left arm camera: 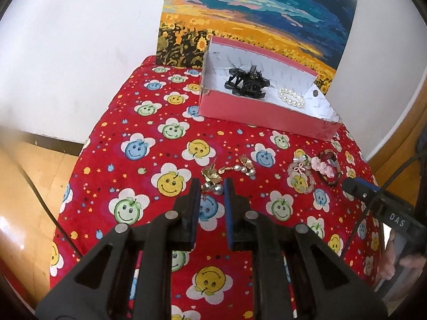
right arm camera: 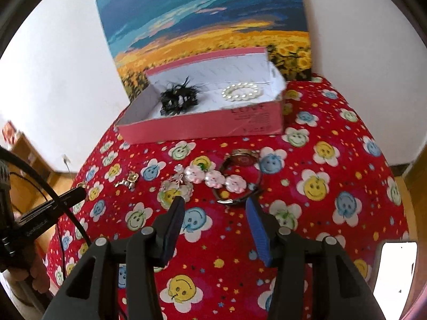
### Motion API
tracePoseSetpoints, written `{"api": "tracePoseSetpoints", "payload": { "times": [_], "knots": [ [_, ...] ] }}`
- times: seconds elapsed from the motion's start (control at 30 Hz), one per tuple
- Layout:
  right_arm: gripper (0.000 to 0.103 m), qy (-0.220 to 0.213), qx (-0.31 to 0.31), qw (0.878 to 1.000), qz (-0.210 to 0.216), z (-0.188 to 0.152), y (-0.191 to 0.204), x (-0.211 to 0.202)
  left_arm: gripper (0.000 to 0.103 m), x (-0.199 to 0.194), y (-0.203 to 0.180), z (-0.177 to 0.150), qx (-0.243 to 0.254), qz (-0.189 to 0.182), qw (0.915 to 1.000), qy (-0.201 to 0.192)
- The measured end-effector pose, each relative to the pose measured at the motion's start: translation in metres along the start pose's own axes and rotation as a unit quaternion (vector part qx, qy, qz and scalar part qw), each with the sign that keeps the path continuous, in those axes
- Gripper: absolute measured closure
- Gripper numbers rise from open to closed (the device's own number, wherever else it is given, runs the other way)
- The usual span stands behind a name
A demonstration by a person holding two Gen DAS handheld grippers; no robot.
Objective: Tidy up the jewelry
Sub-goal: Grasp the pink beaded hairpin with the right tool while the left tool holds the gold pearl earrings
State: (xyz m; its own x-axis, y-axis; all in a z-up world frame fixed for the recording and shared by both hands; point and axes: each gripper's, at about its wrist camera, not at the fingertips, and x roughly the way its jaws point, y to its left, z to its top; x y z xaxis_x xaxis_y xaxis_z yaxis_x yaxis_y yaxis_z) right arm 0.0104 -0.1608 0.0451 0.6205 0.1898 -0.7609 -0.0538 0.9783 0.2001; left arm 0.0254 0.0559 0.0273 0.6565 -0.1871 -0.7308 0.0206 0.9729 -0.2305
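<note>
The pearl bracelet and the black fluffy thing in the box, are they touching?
Apart. In the right wrist view, white box floor shows between the pearl bracelet and the black fluffy thing inside the pink box. The left wrist view shows that gap too.

Counts: 1 pink box (left arm camera: 267, 112) at 12 o'clock, holding 1 black hair accessory (left arm camera: 246, 81) and 1 pearl bracelet (left arm camera: 292, 98). On the red cloth (left arm camera: 149, 138): 1 gold earring cluster (left arm camera: 226, 173), 1 clear bead bracelet (right arm camera: 176, 188), 1 pink flower strand (right arm camera: 216, 178), 1 watch (right arm camera: 242, 157). 1 painting (right arm camera: 202, 21) behind.

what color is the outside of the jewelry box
Pink outside, white inside; the box shows best in the right wrist view.
</note>
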Motion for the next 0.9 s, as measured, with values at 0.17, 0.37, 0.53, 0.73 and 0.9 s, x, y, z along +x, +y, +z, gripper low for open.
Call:
{"api": "tracePoseSetpoints", "payload": {
  "times": [0.17,0.37,0.53,0.73,0.9],
  "knots": [
    [0.058,0.039,-0.063,0.996,-0.051,0.012,0.005,0.017,0.094,0.001,0.003,-0.002,-0.006,-0.003,1.0,0.003],
    [0.058,0.057,-0.116,0.991,-0.034,0.02,0.011,0.022,0.094,0.005,0.004,-0.002,-0.012,-0.011,0.9998,0.006],
    [0.058,0.083,-0.151,0.984,-0.039,0.027,0.015,0.042,0.094,0.003,0.005,-0.004,-0.014,-0.015,0.9998,0.007],
    [0.058,0.108,-0.15,0.982,-0.028,0.034,0.01,0.06,0.094,0.002,0.004,-0.004,-0.013,-0.02,0.9997,0.005],
    [0.057,0.105,-0.137,0.985,-0.014,0.038,0.006,0.063,0.094,0.0,0.004,-0.004,-0.012,-0.02,0.9997,0.004]
  ]
}}
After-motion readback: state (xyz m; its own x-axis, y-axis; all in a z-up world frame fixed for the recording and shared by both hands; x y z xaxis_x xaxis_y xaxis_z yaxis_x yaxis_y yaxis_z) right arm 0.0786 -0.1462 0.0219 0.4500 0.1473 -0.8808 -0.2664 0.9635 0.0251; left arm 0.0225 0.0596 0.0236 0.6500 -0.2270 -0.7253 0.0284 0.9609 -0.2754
